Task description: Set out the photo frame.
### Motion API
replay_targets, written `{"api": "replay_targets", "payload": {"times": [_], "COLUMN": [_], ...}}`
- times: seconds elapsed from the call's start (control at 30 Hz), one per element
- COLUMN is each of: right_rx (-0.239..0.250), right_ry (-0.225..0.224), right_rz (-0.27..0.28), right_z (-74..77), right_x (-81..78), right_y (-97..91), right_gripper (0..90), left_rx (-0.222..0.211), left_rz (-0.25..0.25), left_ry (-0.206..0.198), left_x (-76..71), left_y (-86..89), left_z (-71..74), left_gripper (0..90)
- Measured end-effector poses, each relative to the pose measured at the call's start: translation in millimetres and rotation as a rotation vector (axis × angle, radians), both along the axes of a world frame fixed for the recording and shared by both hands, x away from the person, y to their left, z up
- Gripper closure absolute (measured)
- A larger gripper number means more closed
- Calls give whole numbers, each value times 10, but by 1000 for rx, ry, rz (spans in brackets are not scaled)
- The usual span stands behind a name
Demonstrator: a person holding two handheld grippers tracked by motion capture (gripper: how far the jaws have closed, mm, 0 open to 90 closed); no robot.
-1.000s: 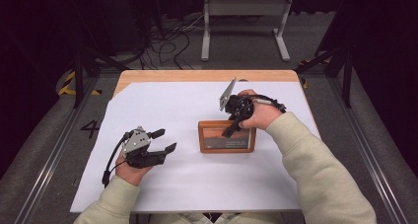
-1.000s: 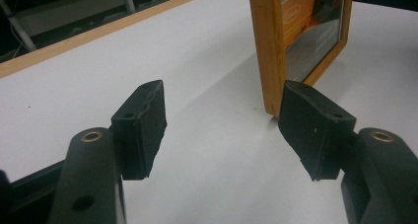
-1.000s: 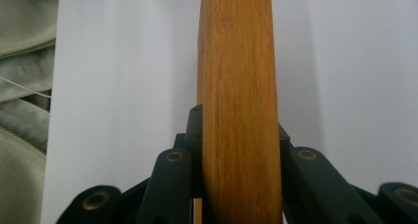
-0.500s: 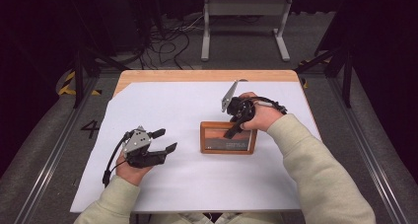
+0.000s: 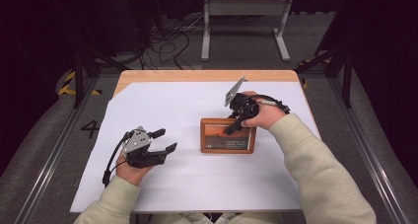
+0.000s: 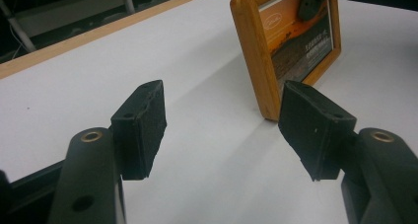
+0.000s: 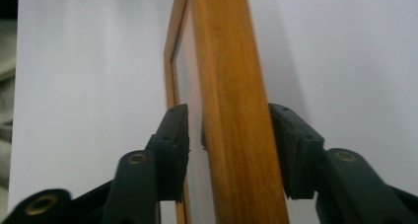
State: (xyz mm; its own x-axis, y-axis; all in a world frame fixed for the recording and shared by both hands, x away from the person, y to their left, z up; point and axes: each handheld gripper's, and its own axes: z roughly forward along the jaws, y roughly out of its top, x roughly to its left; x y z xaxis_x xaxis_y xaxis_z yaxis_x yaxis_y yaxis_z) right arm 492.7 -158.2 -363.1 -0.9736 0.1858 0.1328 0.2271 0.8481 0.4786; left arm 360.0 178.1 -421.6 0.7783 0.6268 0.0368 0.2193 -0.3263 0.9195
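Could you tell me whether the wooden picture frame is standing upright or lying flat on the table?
Upright. The picture frame stands on its lower edge on the white table, picture facing the person; the right tool straddles its top edge.

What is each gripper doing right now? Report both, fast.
Left gripper: open, nothing between its jaws, resting on the white table cover.
Right gripper: jaws have just been opening; they straddle the wooden picture frame with gaps at both pads, so no grip.

A white sheet [image 5: 197, 179] covers the wooden table [image 5: 207, 76]; cables [image 5: 167, 41] lie beyond; a grey stand [image 5: 245, 9].
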Motion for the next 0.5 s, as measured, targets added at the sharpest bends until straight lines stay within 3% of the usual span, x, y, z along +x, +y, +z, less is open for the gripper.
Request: {"api": "replay_targets", "payload": {"times": [0.1, 0.13, 0.17, 0.27, 0.33, 0.5], "right_rx": [36, 83, 83, 152, 173, 217], "right_ry": [-52, -73, -73, -97, -125, -164], "right_rz": [-56, -106, -106, -202, -246, -316], "right_z": [59, 117, 117, 198, 243, 340], "right_x": [-10, -28, -28, -82, -137, -253], "right_y": [-73, -147, -147, -279, -368, -545], "right_gripper": [392, 333, 333, 250, 179, 116], "left_rx": [0, 0, -2, 2, 4, 7], "left_rz": [1, 1, 4, 10, 14, 20], "left_ry": [1, 0, 0, 9, 11, 20], "left_x": [-2, -3, -4, 3, 3, 8], "left_y": [3, 4, 4, 8, 8, 4], "left_z": [0, 0, 1, 1, 2, 12], "left_gripper": [351, 351, 351, 348, 342, 318]}}
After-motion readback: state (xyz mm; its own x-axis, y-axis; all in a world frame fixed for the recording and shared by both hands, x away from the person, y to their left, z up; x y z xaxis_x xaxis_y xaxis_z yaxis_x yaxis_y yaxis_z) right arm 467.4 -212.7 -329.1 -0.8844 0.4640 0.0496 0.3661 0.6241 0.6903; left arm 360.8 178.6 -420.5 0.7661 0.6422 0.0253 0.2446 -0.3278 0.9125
